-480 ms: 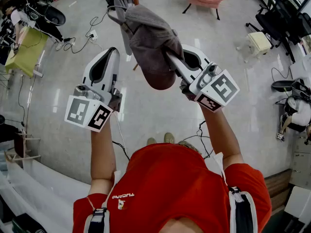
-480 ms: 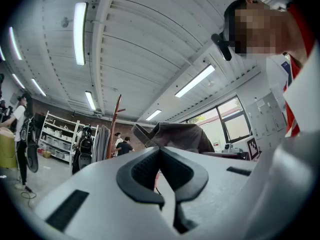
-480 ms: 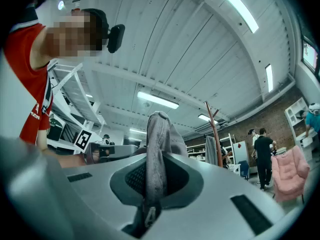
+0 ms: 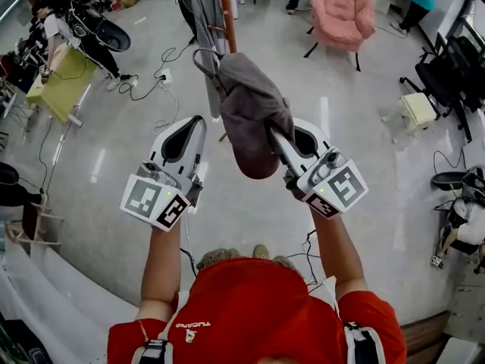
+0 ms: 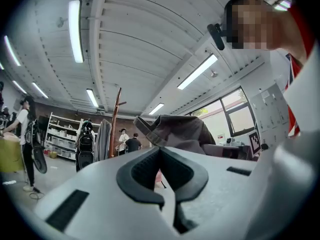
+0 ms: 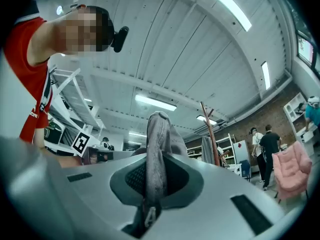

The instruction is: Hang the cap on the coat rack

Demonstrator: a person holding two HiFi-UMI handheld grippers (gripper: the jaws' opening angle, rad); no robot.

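Head view: a grey cap [image 4: 254, 120] is shown held in the air above the pale glossy floor [image 4: 364, 165], between the left tongs [image 4: 193, 125] and the right tongs [image 4: 275, 137], with its crown hanging down and its back strap [image 4: 204, 63] turned towards the wooden coat rack [image 4: 225, 14]. The cap is gripped by the right tongs alone, and no hook of the rack is reached by it. A grey garment [image 4: 203, 6] is seen hanging on the rack, and a pink armchair [image 4: 342, 10] stands further back to the right. Both arms are raised from a red shirt [image 4: 258, 309] at the lower edge. Left gripper view: the left tongs [image 5: 160, 149] are seen clenched tip to tip, with nothing caught between the pads; the cap [image 5: 185, 131] appears just beyond them to the right, and the coat rack [image 5: 115, 119] stands upright farther off to the left, apart from the cap. Right gripper view: the right tongs [image 6: 156, 153] are seen clamped on a fold of the cap's grey cloth [image 6: 159, 134], which rises upright from between the pads; the coat rack [image 6: 212, 129] is seen behind and to the right, clear of the cap.
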